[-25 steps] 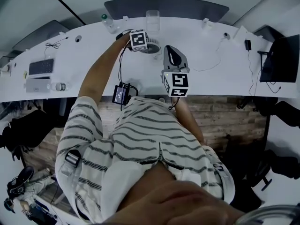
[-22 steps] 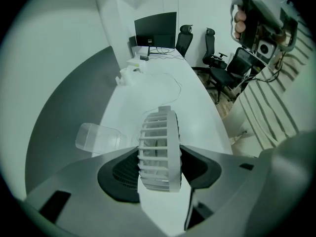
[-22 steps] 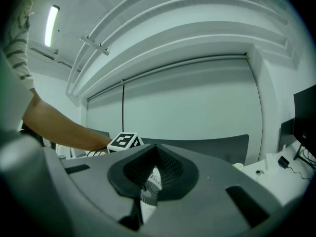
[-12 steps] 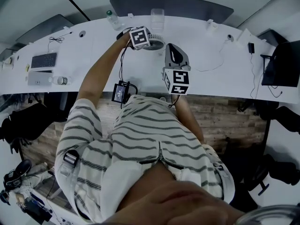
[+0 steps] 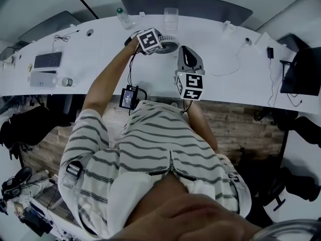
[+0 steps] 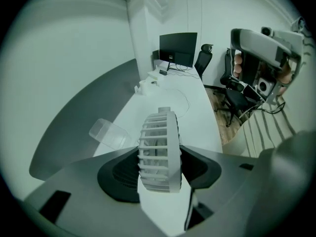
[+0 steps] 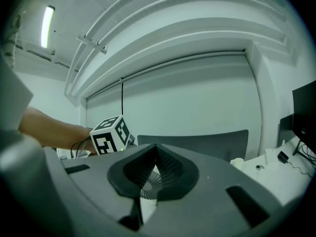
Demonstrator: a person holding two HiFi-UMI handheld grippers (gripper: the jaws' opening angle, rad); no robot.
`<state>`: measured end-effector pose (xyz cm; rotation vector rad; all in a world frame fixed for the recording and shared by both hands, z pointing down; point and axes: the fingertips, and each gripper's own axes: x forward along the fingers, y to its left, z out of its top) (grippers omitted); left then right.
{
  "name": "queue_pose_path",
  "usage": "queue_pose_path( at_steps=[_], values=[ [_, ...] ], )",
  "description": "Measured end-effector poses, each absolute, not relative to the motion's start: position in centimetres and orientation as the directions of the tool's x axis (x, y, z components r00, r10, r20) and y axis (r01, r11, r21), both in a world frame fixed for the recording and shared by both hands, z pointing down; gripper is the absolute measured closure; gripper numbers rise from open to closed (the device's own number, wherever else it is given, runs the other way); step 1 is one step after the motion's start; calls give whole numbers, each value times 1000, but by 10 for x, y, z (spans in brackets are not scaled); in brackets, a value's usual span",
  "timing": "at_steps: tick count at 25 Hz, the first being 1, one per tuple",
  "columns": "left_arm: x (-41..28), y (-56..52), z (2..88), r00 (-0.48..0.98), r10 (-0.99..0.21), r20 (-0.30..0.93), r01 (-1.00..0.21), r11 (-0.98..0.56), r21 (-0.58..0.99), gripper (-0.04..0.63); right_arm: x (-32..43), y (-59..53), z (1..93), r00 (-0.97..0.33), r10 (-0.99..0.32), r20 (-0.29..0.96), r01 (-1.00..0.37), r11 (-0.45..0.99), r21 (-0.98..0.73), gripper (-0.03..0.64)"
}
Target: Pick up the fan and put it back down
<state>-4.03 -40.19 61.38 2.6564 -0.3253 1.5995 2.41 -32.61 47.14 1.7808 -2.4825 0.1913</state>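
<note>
A small round white fan (image 5: 169,45) is held near the back of the white desk (image 5: 100,69), with my left gripper (image 5: 163,44) shut on it. In the left gripper view the fan (image 6: 159,152) stands edge-on between the two dark pads (image 6: 121,174), which press on its front and back faces, and it hangs clear above the desk. My right gripper (image 5: 186,52) hovers just right of the fan, pointing at it almost level. Its jaws meet with nothing between them. A bit of the fan's grille (image 7: 148,185) shows through the slit under its pads.
A clear plastic cup (image 5: 171,17) and a bottle (image 5: 122,17) stand behind the fan, in front of a dark divider panel (image 5: 185,6). A keyboard (image 5: 48,60) lies far left. A thin cable (image 5: 225,69) runs to the right, where a monitor (image 5: 301,64) stands.
My left gripper has lifted the fan a little off the desk and rolled slightly. The right gripper has stayed where it was.
</note>
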Motion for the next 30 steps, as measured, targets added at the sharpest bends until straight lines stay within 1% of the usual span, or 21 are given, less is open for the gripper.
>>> queue_pose_path(
  at_steps=[16, 24, 30],
  values=[
    [-27, -383, 597, 541, -257, 801, -365, -929, -51, 357, 25, -329, 476, -302, -941, 155, -953, 297, -52, 604],
    [-29, -383, 570, 597, -360, 717, -500, -866, -18, 359, 25, -332, 478, -300, -941, 158, -954, 292, -70, 604],
    [-32, -380, 553, 613, -424, 667, -557, -830, -16, 359, 23, -333, 477, -300, -942, 153, -954, 291, -76, 604]
  ],
)
